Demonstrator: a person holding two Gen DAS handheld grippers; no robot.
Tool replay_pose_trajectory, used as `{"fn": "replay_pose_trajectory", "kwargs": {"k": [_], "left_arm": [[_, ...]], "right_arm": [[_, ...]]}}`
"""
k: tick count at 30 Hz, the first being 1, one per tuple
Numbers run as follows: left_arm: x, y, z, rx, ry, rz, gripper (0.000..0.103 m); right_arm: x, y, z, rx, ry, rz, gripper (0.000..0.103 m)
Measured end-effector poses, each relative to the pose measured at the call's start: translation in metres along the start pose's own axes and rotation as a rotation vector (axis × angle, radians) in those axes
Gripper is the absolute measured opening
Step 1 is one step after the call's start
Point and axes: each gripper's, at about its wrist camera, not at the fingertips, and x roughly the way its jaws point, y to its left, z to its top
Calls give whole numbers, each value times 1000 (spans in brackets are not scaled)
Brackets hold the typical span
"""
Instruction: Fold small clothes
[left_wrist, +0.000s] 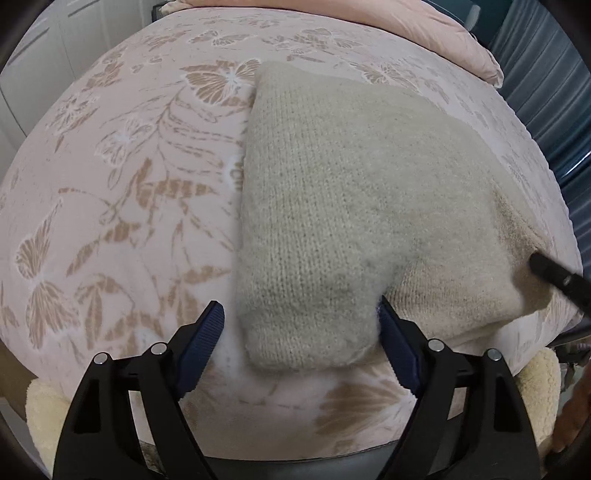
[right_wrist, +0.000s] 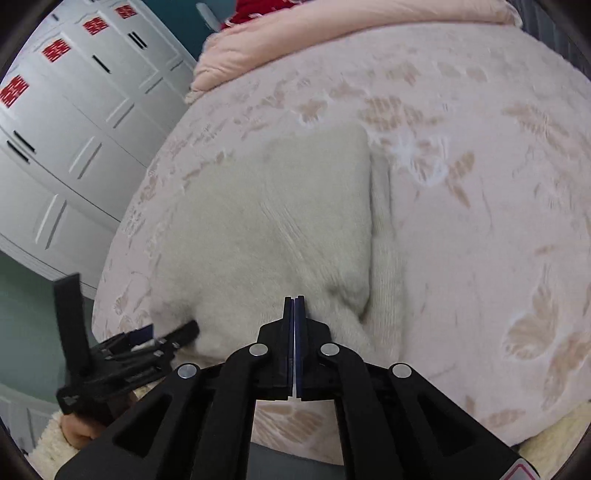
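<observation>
A beige knitted garment (left_wrist: 351, 206) lies folded on the pink patterned bedspread (left_wrist: 122, 192). My left gripper (left_wrist: 301, 325) is open, its blue pads on either side of the garment's near folded corner. The right gripper's tip (left_wrist: 554, 277) shows at the garment's right edge in the left wrist view. In the right wrist view my right gripper (right_wrist: 294, 306) is shut at the near edge of the garment (right_wrist: 266, 221); I cannot see cloth between the pads. The left gripper (right_wrist: 147, 343) shows at the garment's left corner.
A pink folded quilt (left_wrist: 424, 26) lies at the far end of the bed. A cream fleece layer (left_wrist: 44, 413) shows under the bedspread's near edge. Grey wardrobe doors (right_wrist: 66, 122) stand to the left, blue curtains (left_wrist: 546, 66) to the right.
</observation>
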Motion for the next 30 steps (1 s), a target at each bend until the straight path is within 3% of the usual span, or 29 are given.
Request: {"fn": "replay_pose_trajectory", "kwargs": {"k": [1,3,5,8,10,12,14,20,21,24,26,28,30], "left_arm": [[0,-2,0,13,-4,12,80],[0,-3,0,20,-6,23,81],[0,-3,-2,7,1,11,82],[1,-7,-2,15,-5,34,84],[-1,-9,-2,33,-15,54,84],[-1,-9,-2,36,-13,55,84],[-1,-10,-1,39,-13,59,84],[-11,-23,-2,80,-43,120,84],[-15,-25,-3,80,-49,122,84],[-28,-31,-7,88,-68,127,83],[-38,-36,-13,98,-89,138,83],[-48,-40,-20,93,-116,138,87],[-58,-42,-28,68,-150,134,90]], "right_arm": [[5,-4,6,1,3,-29,0],[39,-18,6,-43,87,-184,0],[58,-29,-2,-88,97,-246,0],[34,-25,5,0,60,-183,0],[15,-11,7,-12,15,-142,0],[19,-5,0,-79,28,-189,0],[52,-17,-15,-112,133,-252,0],[15,-1,-13,-34,56,-211,0],[5,7,-16,-45,28,-212,8],[-18,20,-34,-59,-20,-219,15],[-29,20,-49,-45,-41,-250,28],[-35,18,-64,-39,-68,-300,47],[-38,16,-77,-39,-86,-341,52]]}}
